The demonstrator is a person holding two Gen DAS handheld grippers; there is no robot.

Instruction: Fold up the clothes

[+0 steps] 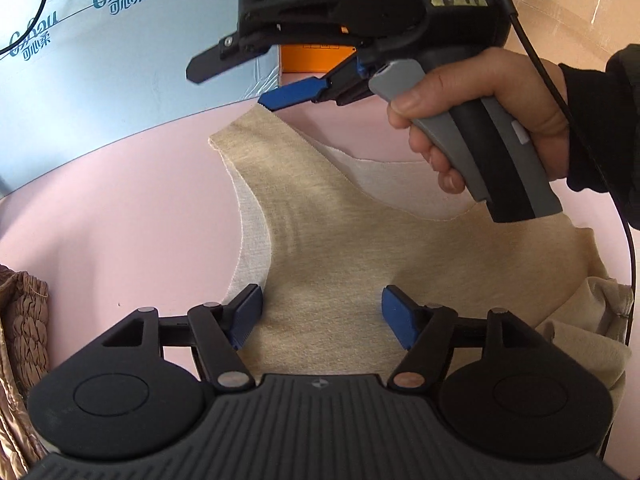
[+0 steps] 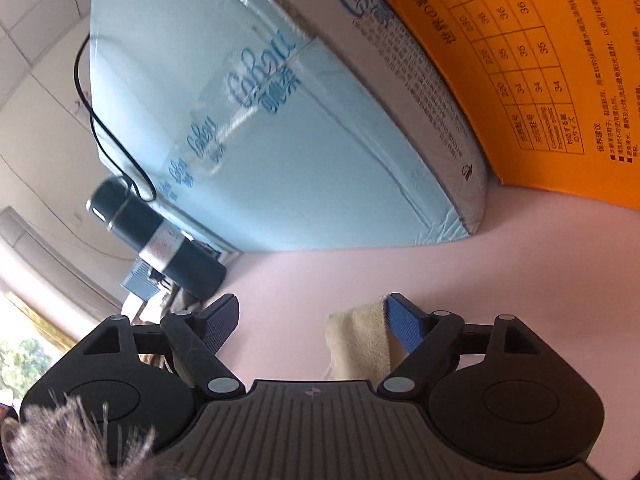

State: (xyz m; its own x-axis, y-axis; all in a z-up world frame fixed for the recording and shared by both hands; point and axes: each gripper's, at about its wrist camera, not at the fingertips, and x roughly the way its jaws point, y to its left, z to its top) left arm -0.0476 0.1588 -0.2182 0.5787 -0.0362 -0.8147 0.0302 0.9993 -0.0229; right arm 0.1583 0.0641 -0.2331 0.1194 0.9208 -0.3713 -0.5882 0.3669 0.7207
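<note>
A beige sleeveless top (image 1: 320, 216) lies flat on the pink table (image 1: 120, 220), its neckline and pale inner side facing up. My left gripper (image 1: 323, 316) stands open just above the top's body, one blue pad at the armhole edge. A hand (image 1: 480, 120) holds my right gripper (image 1: 248, 84) open over the far shoulder strap (image 1: 256, 136), its blue finger near the strap's tip. In the right wrist view the right gripper (image 2: 314, 324) is open, and the strap end (image 2: 360, 344) rests against the right blue finger (image 2: 404, 326), unclamped.
A light blue carton (image 1: 100, 60) and an orange box (image 2: 560, 60) stand at the table's far edge. A dark flask (image 2: 160, 240) lies beside the carton. A brown quilted garment (image 1: 20, 340) sits at the left, and another beige cloth (image 1: 580, 340) lies bunched at the right.
</note>
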